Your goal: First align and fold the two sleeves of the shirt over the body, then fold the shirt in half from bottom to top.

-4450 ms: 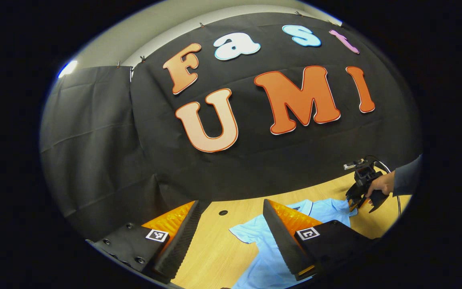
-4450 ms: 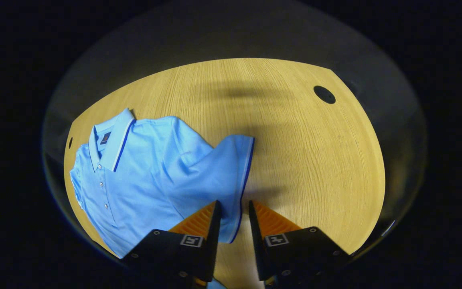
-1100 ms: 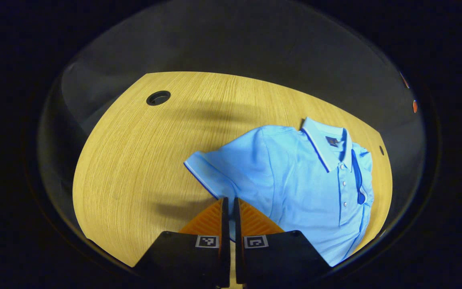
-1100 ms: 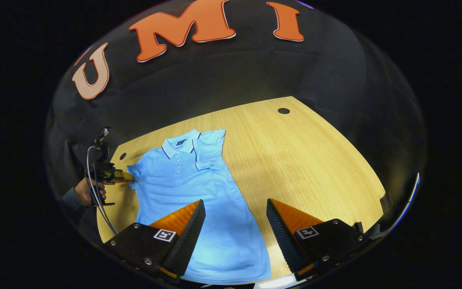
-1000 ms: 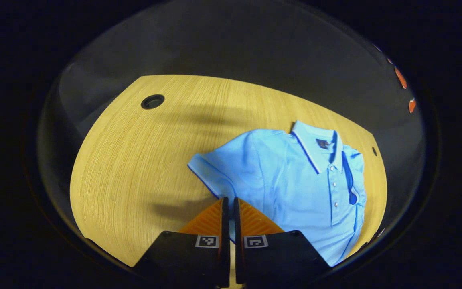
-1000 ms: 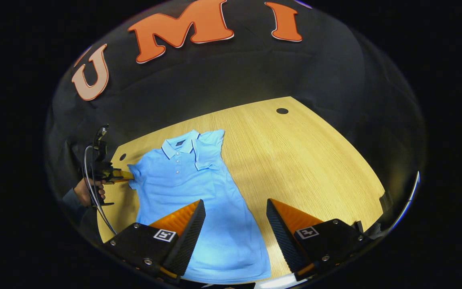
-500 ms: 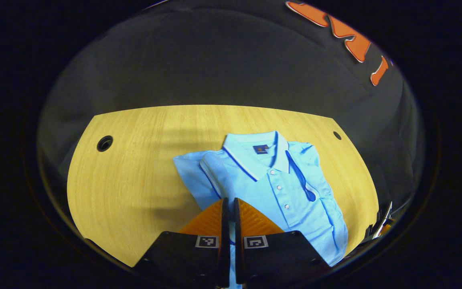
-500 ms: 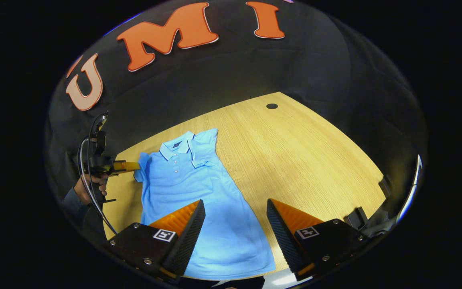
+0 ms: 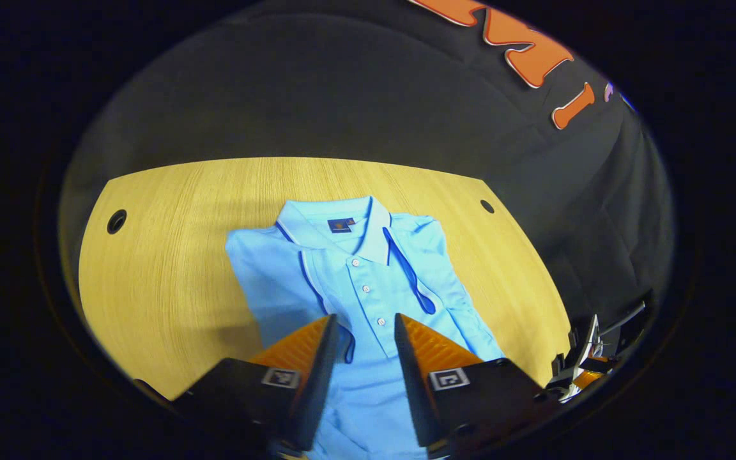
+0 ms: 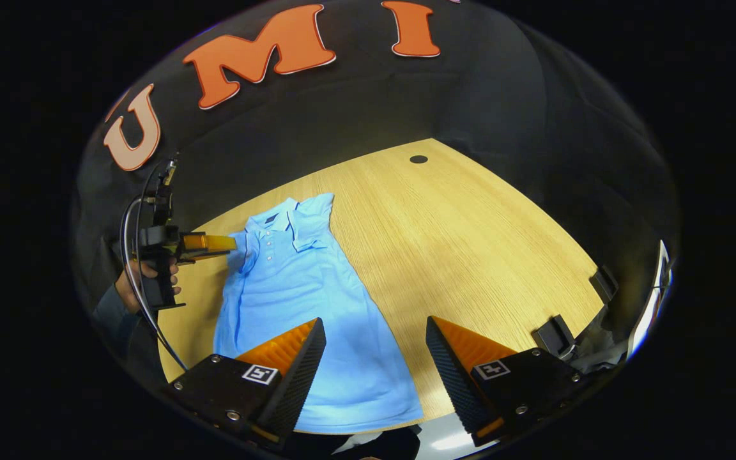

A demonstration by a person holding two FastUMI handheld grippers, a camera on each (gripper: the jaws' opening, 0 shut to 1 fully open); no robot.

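- The wooden table [image 10: 483, 236] carries the blue polo shirt [image 10: 304, 300], which lies flat, collar toward the booth wall.
- Both sleeves [image 9: 266, 268] lie folded over the shirt's body.
- The right gripper [image 10: 373, 358] hangs with fingers spread apart above the hem, gripping nothing.
- The left gripper [image 9: 363, 348] has its fingers parted above the placket, empty.
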